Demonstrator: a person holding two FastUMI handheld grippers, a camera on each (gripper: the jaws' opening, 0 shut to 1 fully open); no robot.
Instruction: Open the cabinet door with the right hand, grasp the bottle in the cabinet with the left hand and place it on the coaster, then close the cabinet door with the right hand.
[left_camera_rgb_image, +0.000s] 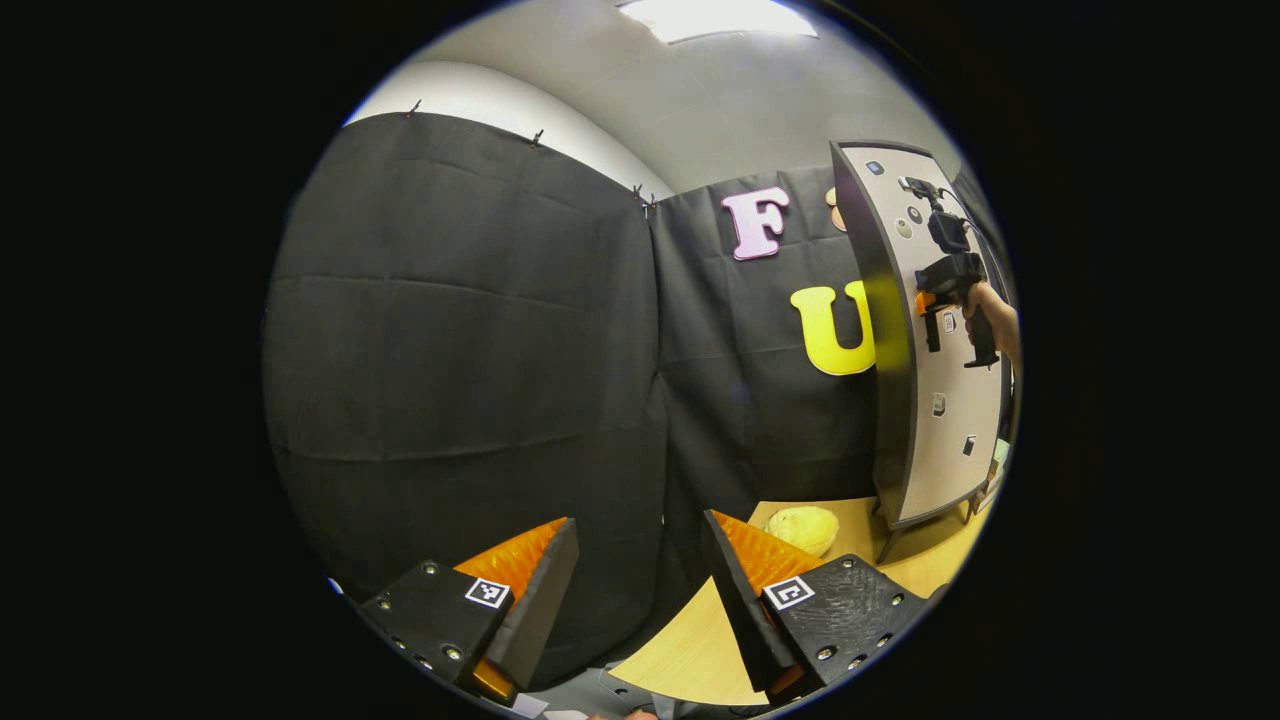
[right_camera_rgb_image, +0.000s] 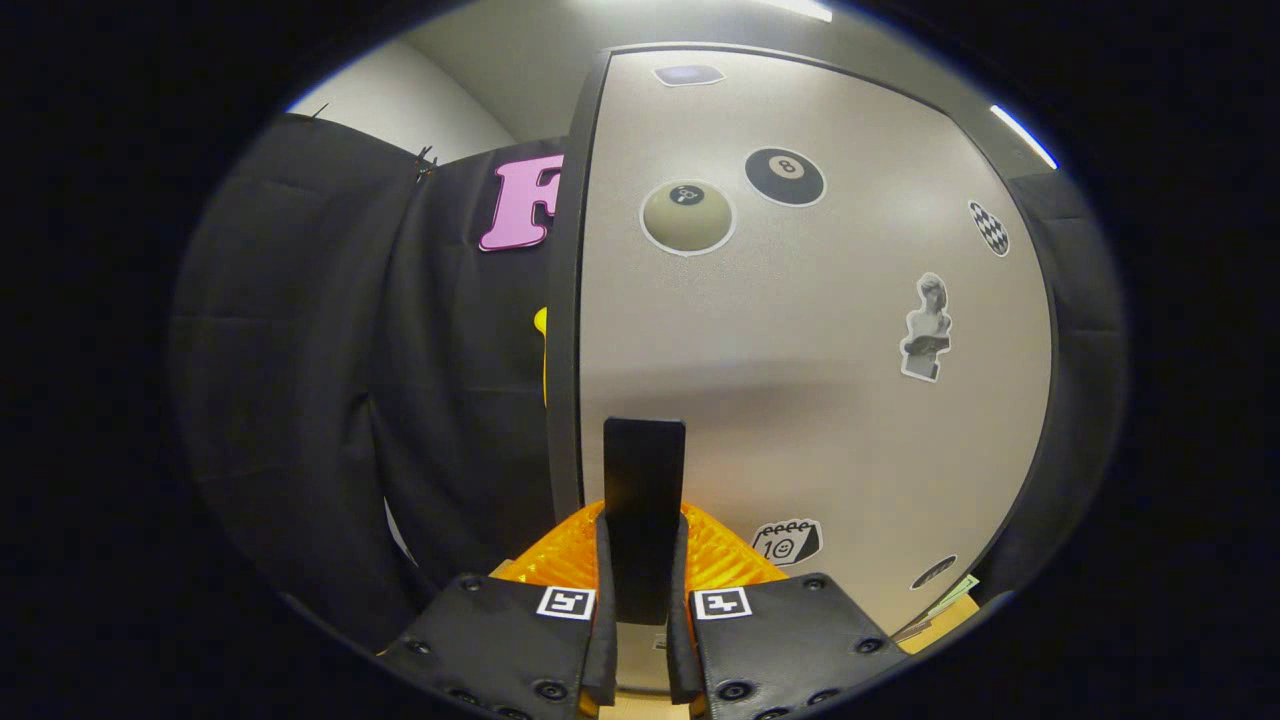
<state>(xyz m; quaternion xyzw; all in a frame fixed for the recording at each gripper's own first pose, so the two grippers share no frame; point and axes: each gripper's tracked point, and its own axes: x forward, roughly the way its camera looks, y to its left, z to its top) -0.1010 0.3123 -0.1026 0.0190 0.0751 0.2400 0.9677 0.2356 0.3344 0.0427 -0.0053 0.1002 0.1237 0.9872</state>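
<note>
**Right gripper clamps cabinet handle; bottle hidden**

In the left gripper view, the left gripper (left_camera_rgb_image: 640, 585) hangs with fingers spread wide over the wooden table (left_camera_rgb_image: 700, 650), empty, near a pale yellow coaster (left_camera_rgb_image: 803, 528) partly cut off by one finger. Farther right stands the sticker-covered cabinet door (left_camera_rgb_image: 940, 400). In the right gripper view, the right gripper (right_camera_rgb_image: 643, 590) pinches the door's dark handle (right_camera_rgb_image: 644, 480). The bottle is concealed behind the door.

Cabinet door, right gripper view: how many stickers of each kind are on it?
ball stickers: 2
checkered sticker: 1
bust sticker: 1
calendar sticker: 1
rectangular sticker at the top: 1
dark oval sticker at the bottom edge: 1
Total: 7
</note>
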